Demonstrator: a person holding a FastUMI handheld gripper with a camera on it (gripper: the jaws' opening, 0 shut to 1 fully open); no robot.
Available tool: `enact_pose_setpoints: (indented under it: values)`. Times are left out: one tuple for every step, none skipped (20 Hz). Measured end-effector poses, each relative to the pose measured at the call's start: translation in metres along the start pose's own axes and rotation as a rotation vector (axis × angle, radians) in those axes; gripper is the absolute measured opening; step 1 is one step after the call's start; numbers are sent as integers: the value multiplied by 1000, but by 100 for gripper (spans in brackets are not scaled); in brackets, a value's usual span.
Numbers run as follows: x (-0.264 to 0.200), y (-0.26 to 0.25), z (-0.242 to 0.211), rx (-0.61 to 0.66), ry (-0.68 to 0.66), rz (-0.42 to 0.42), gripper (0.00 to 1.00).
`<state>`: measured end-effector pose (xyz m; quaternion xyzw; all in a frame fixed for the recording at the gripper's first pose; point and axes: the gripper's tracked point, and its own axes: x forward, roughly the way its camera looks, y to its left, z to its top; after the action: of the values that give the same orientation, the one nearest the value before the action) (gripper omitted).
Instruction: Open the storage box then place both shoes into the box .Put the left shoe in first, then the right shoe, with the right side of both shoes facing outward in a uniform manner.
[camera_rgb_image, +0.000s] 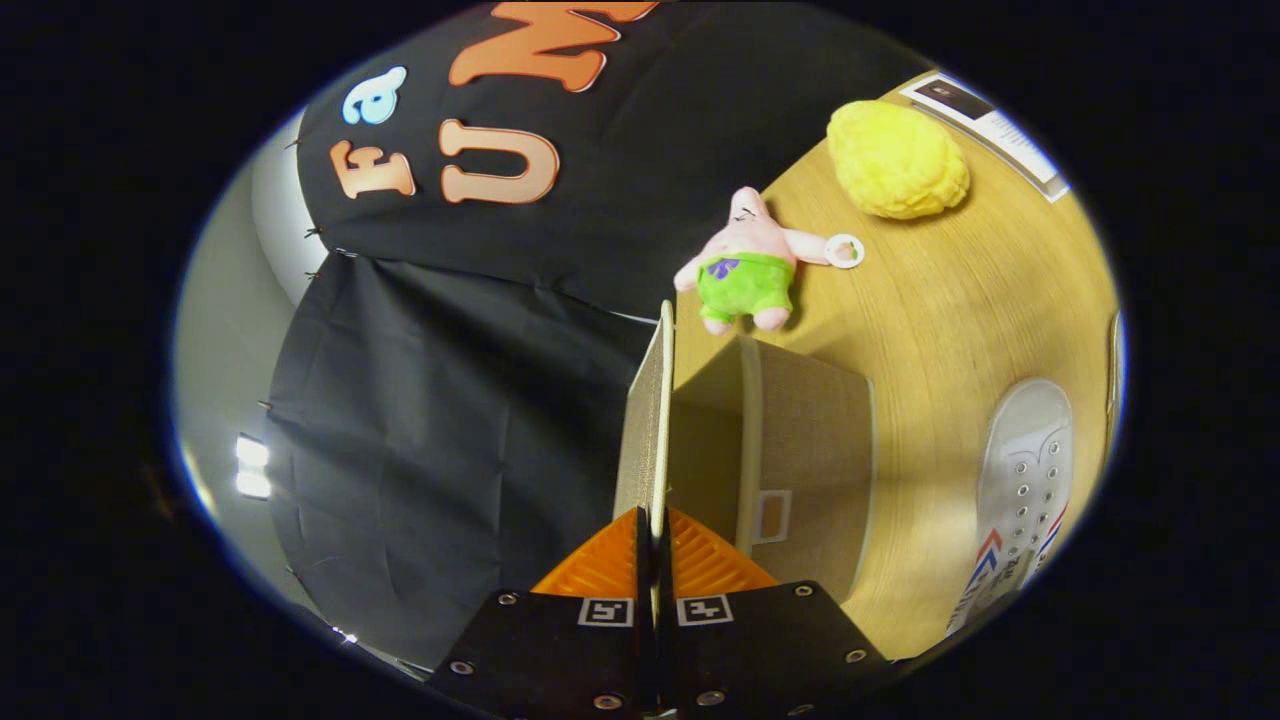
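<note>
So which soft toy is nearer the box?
The pink star plush in green shorts, lying just beyond the box. The yellow plush sits farther off. The hand-held gripper is pinching the box lid.

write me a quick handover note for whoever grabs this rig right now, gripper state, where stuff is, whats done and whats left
Gripper: shut on the lid of the storage box, holding it lifted edge-on.
Box: on the wooden table, just ahead of the fingers, lid partly raised.
Shoe: one white sneaker lies on the table beside the box.
Beyond the box: a pink plush toy and a yellow plush.
Done: lid gripped, opening under way.
Left: finish opening, then left shoe in, then right.
</note>
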<state>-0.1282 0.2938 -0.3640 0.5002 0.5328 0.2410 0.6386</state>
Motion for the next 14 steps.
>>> enact_pose_setpoints:
  values:
    - [-2, 13, 4, -16, -7, 14, 2]
    - [0, 27, 7, -29, -13, 27, 2]
    - [1, 41, 8, -45, -14, 41, 3]
    - [5, 54, 10, -63, -17, 49, 3]
    - [10, 65, 11, -87, -13, 52, 4]
    - [17, 78, 10, -110, -8, 53, 5]
    - [23, 91, 8, -130, -4, 55, 5]
    - [32, 101, 7, -144, -1, 52, 5]
    - [39, 110, 4, -155, 1, 56, 6]
    - [49, 119, 1, -168, 5, 62, 7]
    - [59, 125, -6, -177, 15, 62, 7]
    - [72, 132, -9, -179, 21, 54, 7]
    - [83, 141, -13, -184, 26, 57, 8]
    - [93, 152, -18, -191, 30, 71, 9]
